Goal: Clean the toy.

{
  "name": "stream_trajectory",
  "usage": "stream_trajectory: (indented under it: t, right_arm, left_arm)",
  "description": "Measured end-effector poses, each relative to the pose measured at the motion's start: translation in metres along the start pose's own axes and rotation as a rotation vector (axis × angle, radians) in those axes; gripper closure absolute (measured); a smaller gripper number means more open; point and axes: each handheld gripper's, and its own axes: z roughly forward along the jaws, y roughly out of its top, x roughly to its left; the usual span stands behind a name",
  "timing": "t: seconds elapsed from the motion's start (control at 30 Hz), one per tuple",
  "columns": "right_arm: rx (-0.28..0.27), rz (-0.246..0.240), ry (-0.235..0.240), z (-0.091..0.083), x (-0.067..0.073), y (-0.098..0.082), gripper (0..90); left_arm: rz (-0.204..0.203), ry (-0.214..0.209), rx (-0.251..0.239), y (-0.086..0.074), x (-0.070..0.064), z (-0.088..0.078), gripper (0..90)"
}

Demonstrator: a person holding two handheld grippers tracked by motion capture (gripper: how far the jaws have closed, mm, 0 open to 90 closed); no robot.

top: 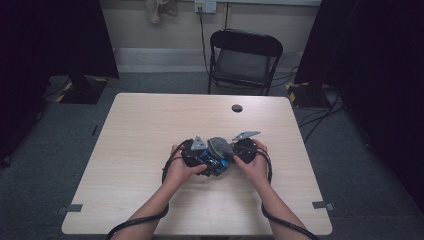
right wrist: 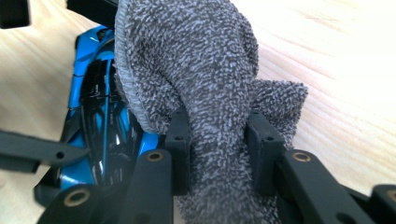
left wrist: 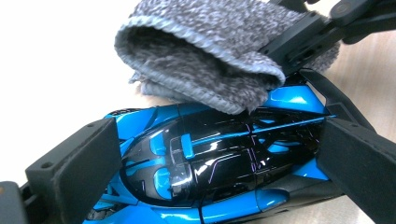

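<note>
A glossy blue and black toy car (left wrist: 219,163) lies between the pads of my left gripper (left wrist: 215,172), which is shut on its two ends. My right gripper (right wrist: 217,144) is shut on a grey terry cloth (right wrist: 201,79); the cloth bulges out past the pads and drapes over one end of the toy car (right wrist: 100,121). In the high view both hands meet at the table's middle, with the left gripper (top: 198,156), the cloth (top: 219,146) and the right gripper (top: 235,150) bunched around the toy car (top: 212,161).
The light wooden table (top: 150,125) has a small dark round hole (top: 237,108) near its far edge. A black folding chair (top: 244,60) stands beyond the table. Cables trail from both grippers along the forearms.
</note>
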Motion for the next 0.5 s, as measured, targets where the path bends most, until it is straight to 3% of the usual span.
stream_trajectory:
  t: [0.4,0.5]
  right_arm:
    - [0.034,0.014,0.021,-0.02,-0.013,-0.009,67.8]
    - [0.033,0.033,0.003,-0.024,-0.017,-0.011,67.9]
  left_arm:
    - [0.001,-0.002,-0.007,-0.001,0.001,0.0,0.0]
    - [0.001,0.0,-0.01,-0.001,0.001,0.0,0.0]
